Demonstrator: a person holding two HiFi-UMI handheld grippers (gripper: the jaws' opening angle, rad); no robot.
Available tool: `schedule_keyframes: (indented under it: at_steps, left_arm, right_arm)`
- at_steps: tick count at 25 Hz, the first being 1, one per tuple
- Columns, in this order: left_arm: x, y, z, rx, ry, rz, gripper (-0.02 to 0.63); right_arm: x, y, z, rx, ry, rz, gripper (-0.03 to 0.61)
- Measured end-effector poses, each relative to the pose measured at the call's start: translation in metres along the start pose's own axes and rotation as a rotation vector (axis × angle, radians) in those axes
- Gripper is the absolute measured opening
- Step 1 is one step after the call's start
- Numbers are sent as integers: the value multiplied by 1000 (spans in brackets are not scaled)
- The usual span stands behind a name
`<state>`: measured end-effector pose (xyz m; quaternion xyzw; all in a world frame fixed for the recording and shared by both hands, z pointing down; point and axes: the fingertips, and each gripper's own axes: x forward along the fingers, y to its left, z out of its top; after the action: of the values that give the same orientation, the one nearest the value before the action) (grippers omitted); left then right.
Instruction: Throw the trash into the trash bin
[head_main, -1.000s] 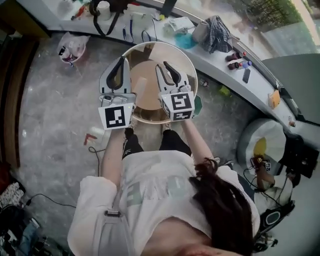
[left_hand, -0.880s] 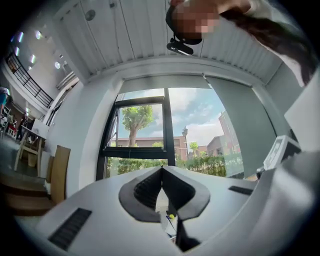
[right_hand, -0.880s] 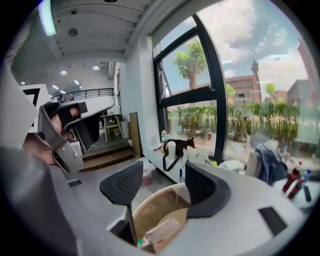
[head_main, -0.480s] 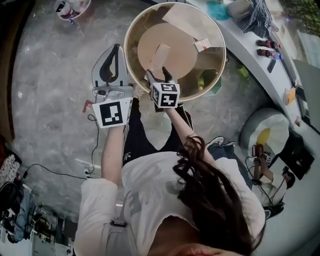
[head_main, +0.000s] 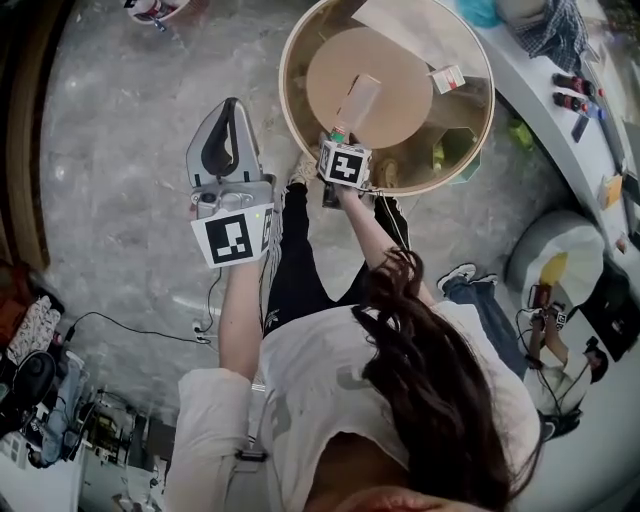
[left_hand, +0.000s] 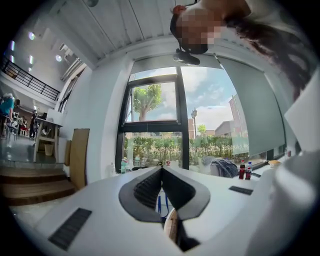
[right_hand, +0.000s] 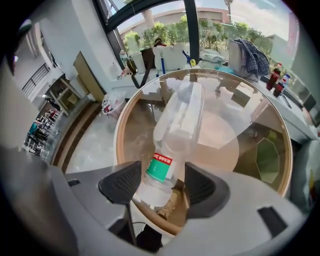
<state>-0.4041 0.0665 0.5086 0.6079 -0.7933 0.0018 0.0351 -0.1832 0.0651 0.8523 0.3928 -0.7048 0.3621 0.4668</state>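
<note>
Right gripper view: the right gripper (right_hand: 161, 186), jaws just opening wide, is straddling a bottle (right_hand: 177, 120) over the trash bin's (right_hand: 118, 137) near rim; the left gripper (left_hand: 161, 170) is pinching shut, empty.

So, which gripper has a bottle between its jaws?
The right gripper: its jaws have just been opening, and the clear green-labelled bottle stands between them over the trash bin. The left gripper has its jaws together, empty.
</note>
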Motion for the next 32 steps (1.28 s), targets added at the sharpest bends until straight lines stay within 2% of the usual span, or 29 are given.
schedule_keyframes:
  at_steps: [4, 5, 6, 8, 14, 17, 21, 25, 28, 32]
  left_arm:
    - [4, 3, -5, 0, 12, -5, 12]
    - [6, 2, -6, -1, 13, -7, 12]
    - [8, 2, -6, -2, 12, -8, 12]
    - [9, 2, -4, -3, 9, -10, 12]
    - [17, -1, 20, -3, -14, -22, 12]
    - [25, -12, 48, -6, -52, -38, 12]
    - [38, -39, 105, 6, -124, -90, 12]
    - [60, -82, 174, 34, -238, -165, 12]
    - [68, -130, 214, 28, -311, -242, 12]
    - [83, -193, 256, 31, -393, -347, 12]
  right_arm:
    - [11, -13, -8, 61, 65, -87, 273]
    - [11, -17, -9, 75, 86, -103, 224]
    - [10, -20, -9, 83, 106, -116, 205]
    - [8, -22, -2, 75, 101, -116, 202]
    - [-23, -12, 63, -48, -76, -80, 202]
    - [-64, 3, 127, -78, -233, -38, 202]
    - [-143, 17, 211, -93, -422, 11, 202]
    - [-242, 10, 298, -117, -636, 51, 202]
    - [-319, -12, 337, -144, -780, 56, 202]
    - [-393, -49, 381, -159, -874, 49, 202]
